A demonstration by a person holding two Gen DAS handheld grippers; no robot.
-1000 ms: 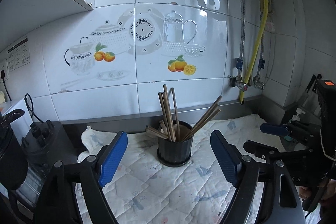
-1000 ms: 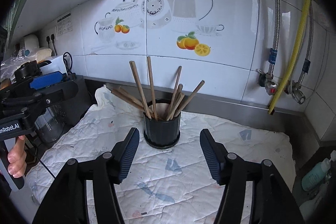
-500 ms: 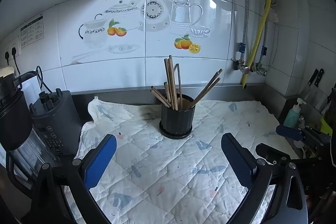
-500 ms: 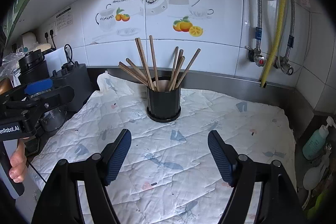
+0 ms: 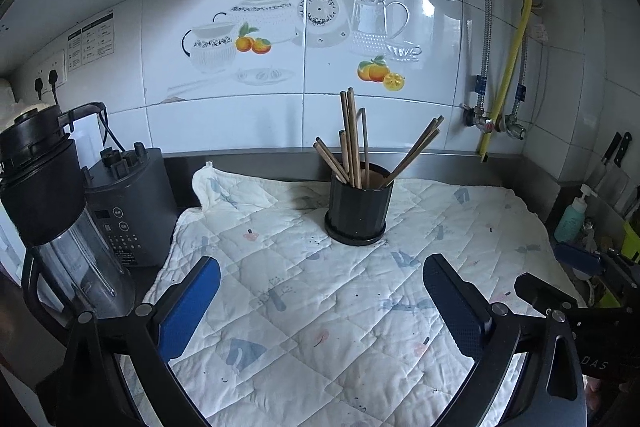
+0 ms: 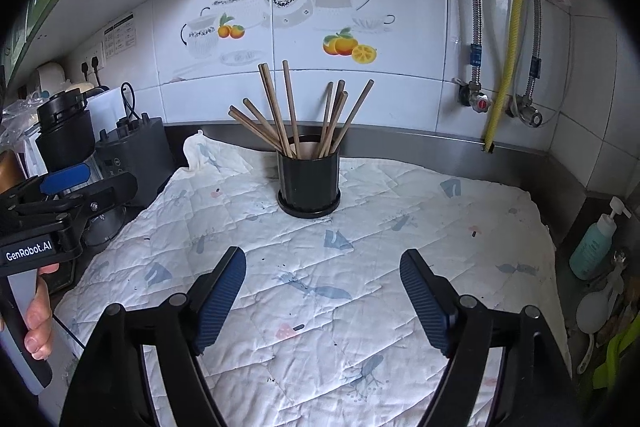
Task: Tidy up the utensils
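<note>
Chopsticks point(image 6: 296, 115) in black holder point(image 6: 309, 183), beyond empty right tongs point(image 6: 323, 301)

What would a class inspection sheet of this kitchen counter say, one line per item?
Surface: white quilted cloth covers the counter.
Job's things: brown wooden chopsticks stand splayed in a black round holder.
Clutter: dark grey blender base, teal pump bottle.
Grippers: left gripper jaws wide, empty; right gripper jaws opening, nothing between them.
Cables: black cord behind the blender.
Surroundings: white tiled wall, yellow hose.
</note>
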